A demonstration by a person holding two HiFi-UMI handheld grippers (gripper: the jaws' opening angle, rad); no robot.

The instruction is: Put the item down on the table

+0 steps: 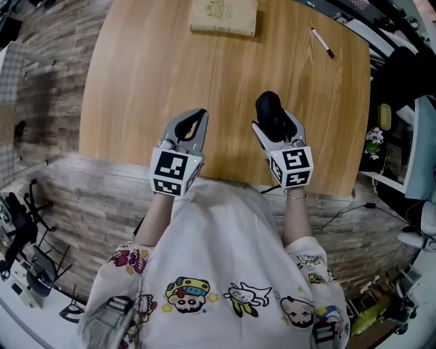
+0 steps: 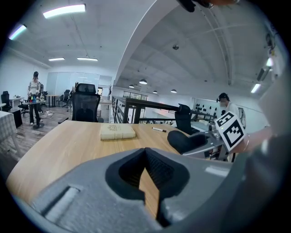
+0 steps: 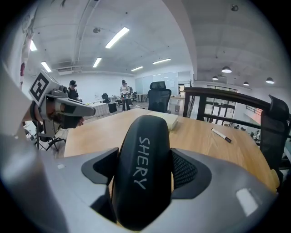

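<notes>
A black oblong case with "SHERY" in white letters sits between the jaws of my right gripper, which is shut on it. The case is held over the near part of the wooden table, right of centre. The left gripper view shows the same case off to the right, lifted a little off the wood. My left gripper hovers beside it, to the left, jaw tips together and nothing in them. Through its hollow only table wood shows.
A beige book lies at the table's far edge and a marker pen at the far right. Office chairs, a railing and other people stand beyond the table. Cables and gear lie on the floor at both sides.
</notes>
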